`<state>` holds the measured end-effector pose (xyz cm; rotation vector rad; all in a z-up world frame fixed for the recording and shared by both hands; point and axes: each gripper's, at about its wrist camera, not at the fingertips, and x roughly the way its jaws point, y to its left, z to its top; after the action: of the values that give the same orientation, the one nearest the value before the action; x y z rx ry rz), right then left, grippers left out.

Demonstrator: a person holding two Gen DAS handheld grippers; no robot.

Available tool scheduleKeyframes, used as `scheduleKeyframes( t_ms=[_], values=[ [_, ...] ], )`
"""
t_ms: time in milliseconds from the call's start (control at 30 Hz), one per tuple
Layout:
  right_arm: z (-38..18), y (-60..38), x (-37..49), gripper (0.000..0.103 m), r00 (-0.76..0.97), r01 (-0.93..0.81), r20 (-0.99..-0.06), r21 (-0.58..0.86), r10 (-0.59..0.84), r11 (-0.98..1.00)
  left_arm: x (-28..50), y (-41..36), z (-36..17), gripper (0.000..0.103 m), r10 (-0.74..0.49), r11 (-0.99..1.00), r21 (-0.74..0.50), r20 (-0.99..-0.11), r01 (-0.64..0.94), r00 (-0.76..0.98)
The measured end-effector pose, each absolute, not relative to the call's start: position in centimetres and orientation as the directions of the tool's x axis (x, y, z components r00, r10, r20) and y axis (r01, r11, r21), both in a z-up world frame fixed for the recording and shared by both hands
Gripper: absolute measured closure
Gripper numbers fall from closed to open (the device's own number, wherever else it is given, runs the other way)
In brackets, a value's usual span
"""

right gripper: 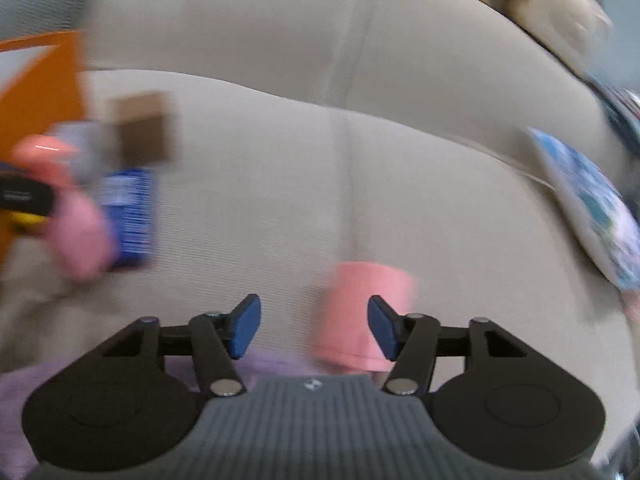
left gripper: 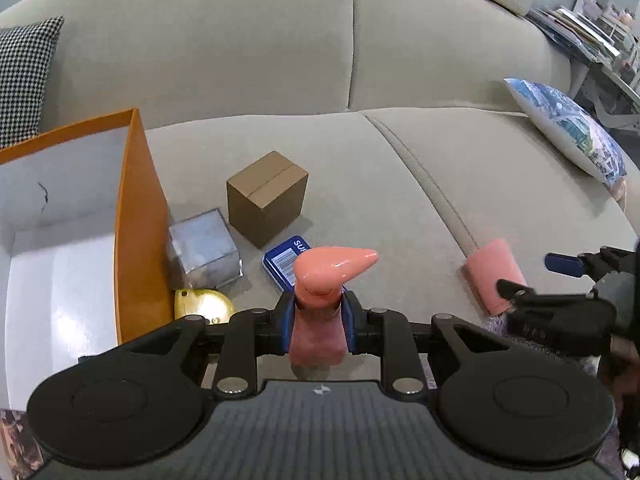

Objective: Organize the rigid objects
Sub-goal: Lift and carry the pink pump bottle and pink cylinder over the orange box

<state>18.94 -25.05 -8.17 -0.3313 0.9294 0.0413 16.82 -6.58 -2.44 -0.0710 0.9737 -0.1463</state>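
Observation:
My left gripper [left gripper: 318, 320] is shut on a pink pump-top bottle [left gripper: 320, 280], held upright above the grey sofa seat [left gripper: 360, 184]. Past it lie a blue tin [left gripper: 286, 260], a brown cardboard cube [left gripper: 266, 198], a clear plastic box [left gripper: 204, 246] and a gold round object [left gripper: 202, 304], all beside an orange box with a white inside [left gripper: 132, 220]. A pink block [left gripper: 494, 274] lies on the seat at right. My right gripper [right gripper: 314, 328] is open and empty, with the pink block [right gripper: 356, 316] between its fingers; this view is blurred. It also shows in the left wrist view [left gripper: 532, 280].
A houndstooth cushion [left gripper: 24, 76] leans at the sofa's left end. A blue printed pillow [left gripper: 576, 128] lies at the right. A cluttered desk [left gripper: 600, 40] stands beyond the sofa's right end.

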Motion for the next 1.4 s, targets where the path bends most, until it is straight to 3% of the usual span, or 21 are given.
scheduleKeyframes(
  t_ms=[67,200,567,600,833,1233,1400],
  values=[
    [-9.1,-26.9,19.7,0.039,0.564,-0.139,-0.818,-0.228,-0.112,0.964,17.0,-6.7,-2.5,0.076,-0.153,0.988,-0.121,-0.818,0.095,0.554],
    [-10.2,-28.6,20.5,0.038,0.482,-0.142,-0.876,-0.037,0.036,0.989,17.2,-6.7,-2.4,0.076,-0.151,0.988,-0.117,-0.837,0.098,0.526],
    [-12.3,-30.6,22.6,0.034,0.368,-0.054,-0.924,0.086,0.100,0.995,16.2,-6.8,-3.0,0.075,-0.118,0.991,-0.077,-0.879,0.106,0.462],
    [-12.3,-30.6,22.6,0.041,0.369,-0.054,-0.924,0.085,0.099,0.995,16.1,-6.8,-3.1,0.075,-0.118,0.991,-0.079,-0.881,0.105,0.459],
    [-9.6,-28.7,20.7,0.044,0.483,-0.151,-0.872,0.009,0.082,0.988,15.2,-5.6,-3.4,0.075,-0.148,0.989,-0.123,-0.861,0.083,0.487],
    [0.8,-22.4,16.4,0.044,0.567,-0.408,-0.741,0.126,0.359,0.904,11.6,-3.6,2.9,0.076,-0.212,0.975,-0.207,-0.749,0.082,0.627],
    [4.3,-18.3,14.6,0.044,0.564,-0.538,-0.695,0.101,0.446,0.837,9.7,-1.2,6.5,0.076,-0.197,0.974,-0.220,-0.693,0.058,0.694]
  ],
)
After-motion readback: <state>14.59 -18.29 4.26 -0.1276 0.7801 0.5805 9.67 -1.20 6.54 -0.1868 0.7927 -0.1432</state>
